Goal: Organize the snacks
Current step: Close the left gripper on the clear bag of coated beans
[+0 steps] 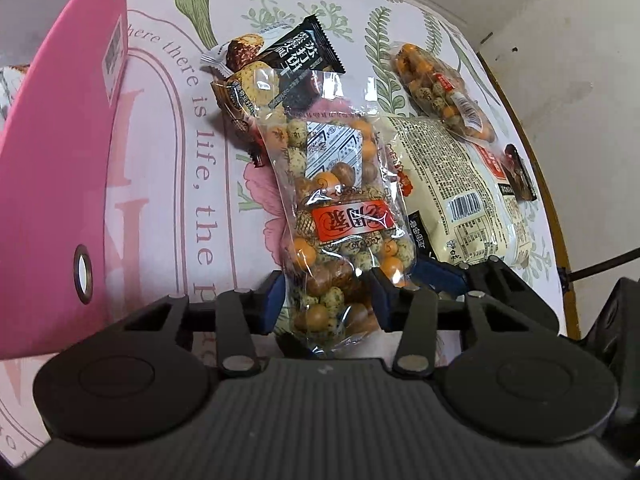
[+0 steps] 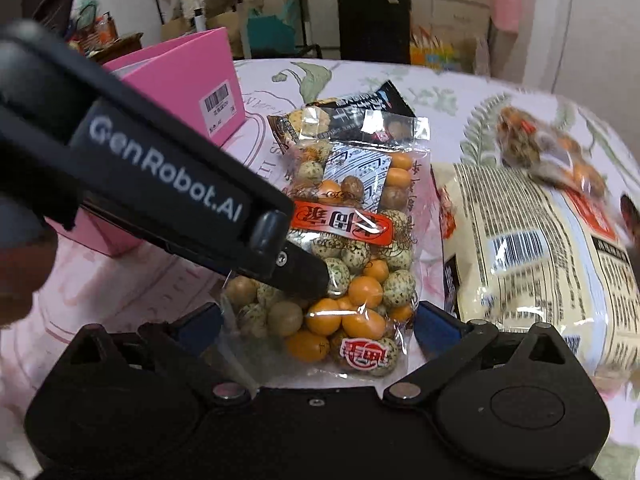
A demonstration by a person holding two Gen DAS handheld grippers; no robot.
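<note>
The left gripper (image 1: 326, 300) is closed on the lower part of the clear bag of coated nuts (image 1: 340, 216), while the right gripper (image 2: 320, 320) stands wide open around the same bag's bottom end without pressing it; the slick film may slide out of the narrow hold, or the loose nuts may shift and tip the bag toward the cream packet (image 2: 536, 264) beside it. The bag is transparent, filled with orange, speckled and brown balls, carries a red label, and lies over the floral tablecloth (image 1: 208, 184) near the pink box (image 1: 64, 184)
</note>
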